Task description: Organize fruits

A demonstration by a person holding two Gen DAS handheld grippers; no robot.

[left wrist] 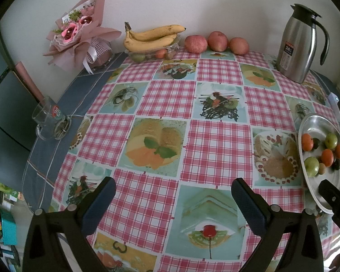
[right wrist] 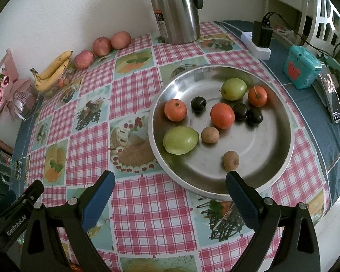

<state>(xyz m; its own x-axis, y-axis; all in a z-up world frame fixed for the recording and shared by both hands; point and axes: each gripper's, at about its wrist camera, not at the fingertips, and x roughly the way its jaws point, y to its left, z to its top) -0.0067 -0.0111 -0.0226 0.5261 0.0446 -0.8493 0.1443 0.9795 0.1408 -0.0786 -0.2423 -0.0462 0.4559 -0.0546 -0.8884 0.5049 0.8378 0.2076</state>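
The round table (left wrist: 217, 140) with its checked cloth took most of the room before me. At its far edge stood a steel thermos jug (right wrist: 175, 11), a wrapped bouquet (left wrist: 79, 36) and a glass mug (left wrist: 48, 120).

On the right side lay the wide metal plate (right wrist: 267, 158). In it were two green fruits (right wrist: 180, 140), three oranges (right wrist: 222, 115), three dark plums (right wrist: 198, 104) and two small brown fruits (right wrist: 230, 160), all lying loose and mixed, some touching. By the wall rested a bunch of bananas (left wrist: 151, 37) on top of a clear tray (left wrist: 170, 49) with some small fruits inside, and just beside it three apples (left wrist: 217, 40) in a row.

The right gripper (right wrist: 170, 204) hung over the near rim of the plate, jaws spread wide and holding nothing. The left gripper (left wrist: 173, 206) hovered above bare cloth, also spread and empty.

Whether the fruits were to leave the plate or were being gathered into it, I could not judge from this scene; it fitted both.

For any grasp here, I think the fingers should close on the sides of one fruit only, slowly, because round fruits roll easily on smooth metal, and soft plums bruise under strong pressure.
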